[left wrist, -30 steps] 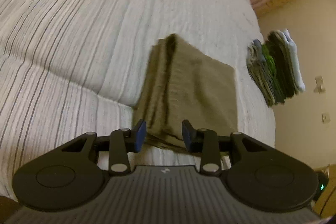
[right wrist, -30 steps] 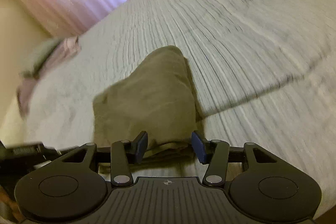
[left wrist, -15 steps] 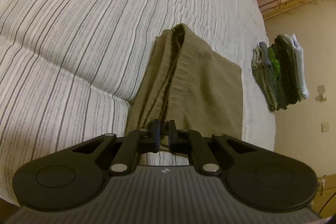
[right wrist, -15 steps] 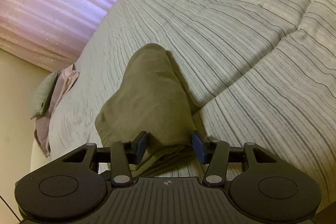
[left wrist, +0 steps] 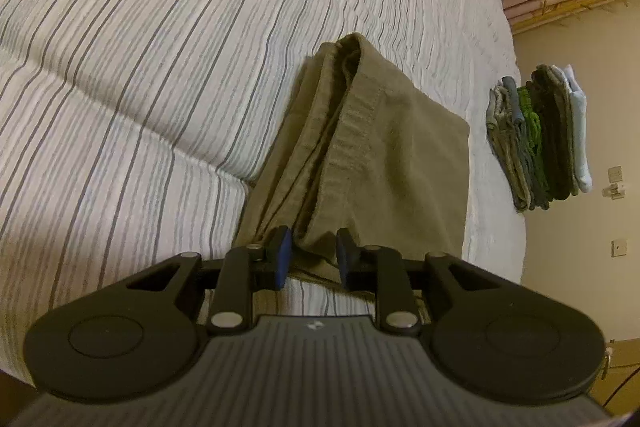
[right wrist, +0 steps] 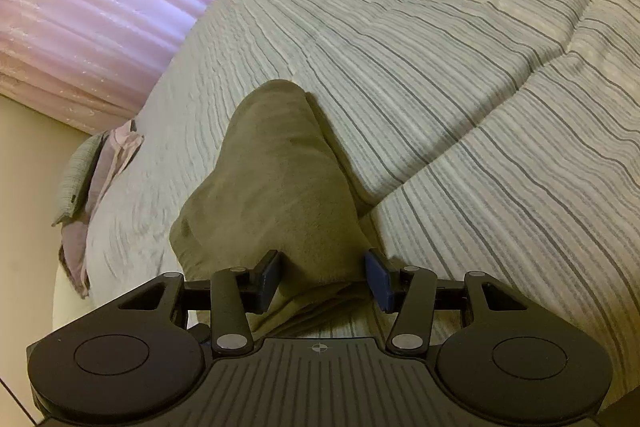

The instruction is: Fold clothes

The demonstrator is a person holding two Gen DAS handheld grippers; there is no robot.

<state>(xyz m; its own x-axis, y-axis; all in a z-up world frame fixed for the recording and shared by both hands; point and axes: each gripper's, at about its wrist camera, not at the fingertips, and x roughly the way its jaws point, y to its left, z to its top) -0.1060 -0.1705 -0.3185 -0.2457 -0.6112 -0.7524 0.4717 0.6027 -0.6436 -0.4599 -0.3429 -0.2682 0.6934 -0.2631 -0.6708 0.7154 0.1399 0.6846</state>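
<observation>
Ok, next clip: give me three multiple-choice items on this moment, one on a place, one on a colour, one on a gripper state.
1. Where is the stack of folded clothes in the left wrist view?
A. On the bed, right of the olive garment
B. On the floor
C. Under the olive garment

2. What colour is the folded garment between the grippers?
A. Pink
B. Olive brown
C. White

3. How do the fingers of the left gripper stand?
A. Clamped flat together
B. Apart, with the garment's near edge between them
C. Out of view

Answers:
1 A, the stack sits on the striped bedspread to the garment's right.
2 B, both wrist views show olive brown cloth.
3 B, a gap shows between the blue pads; the right gripper is open too.
</observation>
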